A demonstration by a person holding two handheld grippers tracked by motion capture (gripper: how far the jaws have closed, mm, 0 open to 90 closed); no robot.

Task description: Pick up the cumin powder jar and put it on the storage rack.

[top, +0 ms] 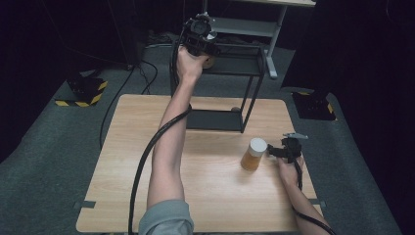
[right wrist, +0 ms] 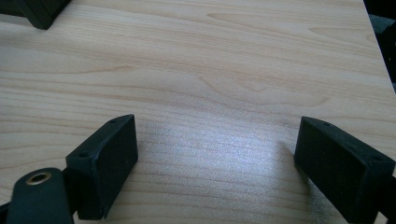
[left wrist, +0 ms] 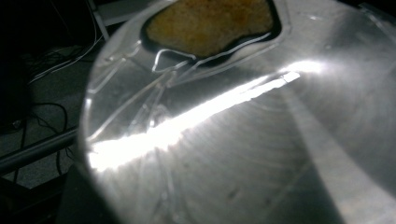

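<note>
Left gripper [top: 204, 40] is raised over the top tier of the black shelf [top: 254, 73] at the table's far edge, clamped on a clear jar [left wrist: 243, 140] with brown contents; the jar sits tilted against its camera. Shelf top lies just below and ahead of that hand. Second jar [top: 254, 154], white lid, stands upright on the table [top: 122, 166], just left of the right gripper [top: 275, 152]. That gripper's jaws stand apart over bare wood, holding nothing.
</note>
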